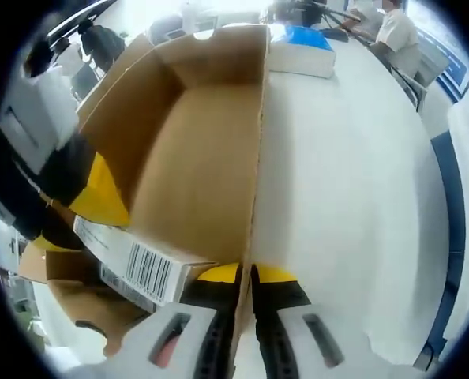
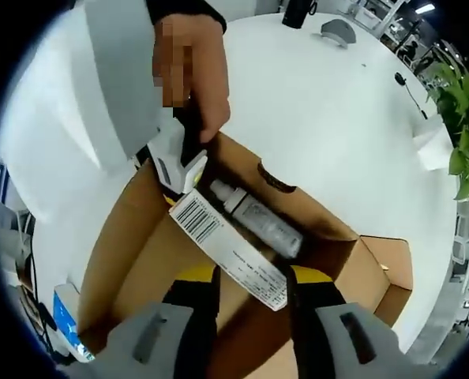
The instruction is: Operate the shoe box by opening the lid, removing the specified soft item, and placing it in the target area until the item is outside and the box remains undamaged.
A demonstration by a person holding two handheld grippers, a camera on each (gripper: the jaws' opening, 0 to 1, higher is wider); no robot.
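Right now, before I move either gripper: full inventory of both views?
shoe box: 1, brown cardboard, open, on the table
barcode label: 1, white, on the box wall
bottle: 1, grey with white cap, lying inside the box
table: 1, white, under the box
flat box: 1, blue and white, far end of the table
plant: 1, green, right edge of the right gripper view
seated person: 1, white shirt, past the table
hand: 1, holding the left gripper
left gripper: 1, yellow-black jaws shut on the box wall
right gripper: 1, jaws astride the label; grip unclear
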